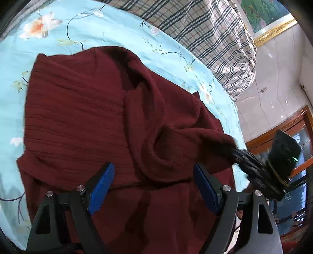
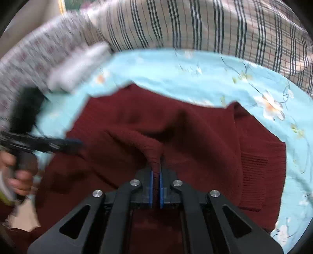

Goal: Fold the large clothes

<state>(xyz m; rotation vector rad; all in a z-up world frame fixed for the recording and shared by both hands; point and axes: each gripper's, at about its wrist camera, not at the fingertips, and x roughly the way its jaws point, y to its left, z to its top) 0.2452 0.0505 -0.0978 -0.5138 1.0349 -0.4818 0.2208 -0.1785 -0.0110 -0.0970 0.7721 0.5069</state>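
Note:
A dark red knit sweater [image 1: 78, 121] lies partly folded on the light blue floral bedsheet [image 1: 109, 33]. My left gripper [image 1: 154, 172] is open just above the sweater, its blue pads [image 1: 101, 187] apart and holding nothing. The right gripper [image 1: 242, 154] shows at the right of the left wrist view, pinching a sleeve fold. In the right wrist view my right gripper [image 2: 156, 170] is shut on a ridge of the sweater [image 2: 176, 125], lifting it. The left gripper [image 2: 74, 145] shows blurred at the left of that view.
A plaid blanket [image 1: 211, 39] is heaped at the far side of the bed, also in the right wrist view [image 2: 195, 25]. A patterned pillow [image 2: 39, 58] lies at the left. A wooden cabinet [image 1: 293, 125] and a framed picture [image 1: 268, 17] stand past the bed edge.

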